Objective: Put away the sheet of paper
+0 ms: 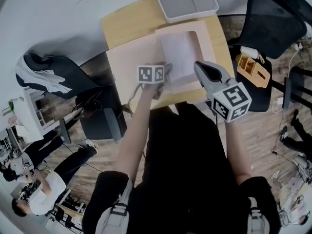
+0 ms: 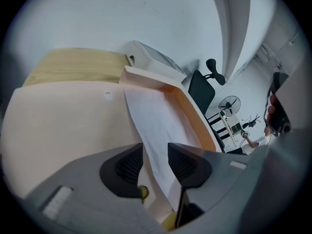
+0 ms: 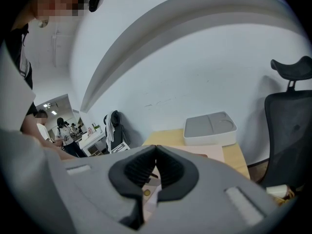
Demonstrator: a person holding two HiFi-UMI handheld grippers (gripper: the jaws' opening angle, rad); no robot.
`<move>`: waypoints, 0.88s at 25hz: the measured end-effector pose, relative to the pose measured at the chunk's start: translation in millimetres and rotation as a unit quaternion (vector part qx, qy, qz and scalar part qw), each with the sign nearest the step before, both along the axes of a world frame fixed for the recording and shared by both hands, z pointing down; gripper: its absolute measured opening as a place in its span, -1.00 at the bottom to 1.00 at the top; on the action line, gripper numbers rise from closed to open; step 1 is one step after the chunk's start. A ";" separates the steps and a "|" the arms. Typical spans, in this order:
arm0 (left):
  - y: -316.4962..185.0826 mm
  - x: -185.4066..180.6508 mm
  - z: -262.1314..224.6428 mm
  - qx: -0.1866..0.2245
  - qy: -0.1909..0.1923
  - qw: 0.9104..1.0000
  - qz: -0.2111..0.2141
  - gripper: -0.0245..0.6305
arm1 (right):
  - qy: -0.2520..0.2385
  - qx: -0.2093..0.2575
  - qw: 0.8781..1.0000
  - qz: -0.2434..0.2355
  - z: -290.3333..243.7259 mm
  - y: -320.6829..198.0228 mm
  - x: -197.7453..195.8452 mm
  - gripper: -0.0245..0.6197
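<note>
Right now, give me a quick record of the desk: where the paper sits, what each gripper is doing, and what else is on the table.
paper: sheet of paper lying inside the peach tray
left gripper: left gripper jaws apart, with the sheet's near edge between them, not pinched
right gripper: right gripper jaws together, nothing in them, over the tray's right side
also there: grey tray at the far end of the wooden table

Office, mesh desk chair [image 1: 273, 21], wooden desk [image 1: 126, 27], people [image 1: 41, 189] at workstations
</note>
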State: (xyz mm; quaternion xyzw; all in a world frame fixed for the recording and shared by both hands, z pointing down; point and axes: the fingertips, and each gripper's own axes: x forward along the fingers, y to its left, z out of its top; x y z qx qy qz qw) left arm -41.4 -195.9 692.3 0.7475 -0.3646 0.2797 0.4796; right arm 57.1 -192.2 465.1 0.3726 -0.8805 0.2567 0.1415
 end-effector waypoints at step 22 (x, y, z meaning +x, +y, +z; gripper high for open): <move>41.8 -36.8 -174.8 0.206 0.050 0.977 0.011 -0.85 | -0.002 0.045 0.999 0.004 -37.0 35.0 -44.1 -0.91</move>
